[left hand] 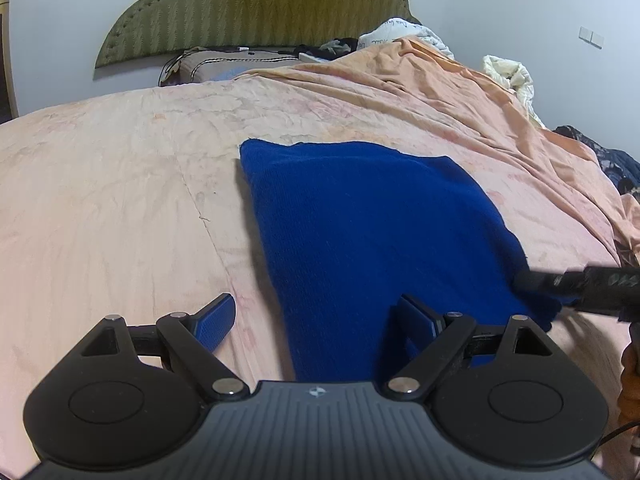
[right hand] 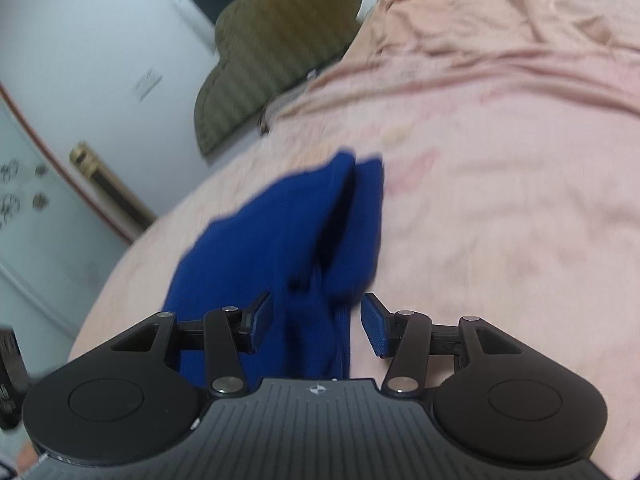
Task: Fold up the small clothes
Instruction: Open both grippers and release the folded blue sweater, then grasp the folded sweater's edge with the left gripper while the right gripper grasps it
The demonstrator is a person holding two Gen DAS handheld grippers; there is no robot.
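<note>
Blue knit cloth [left hand: 372,240] lying flat on the peach bed cover [left hand: 120,200], about in the middle of the bed, well away from the green headboard [left hand: 256,4] at the far edge. Folded already, with one thick layer over another in the right wrist view [right hand: 288,248].

Left gripper [left hand: 316,320] spread wide, pinching nothing. One blue pad [left hand: 216,320] over bare cover, the other pad over the near edge of the cloth.

Right gripper [right hand: 316,324] partly spread, at the cloth's right near corner. A bunched strip of cloth between the pads, but not pressed by them. Picture blurry here.

White bedding [left hand: 508,72] heaped at the far right corner.
</note>
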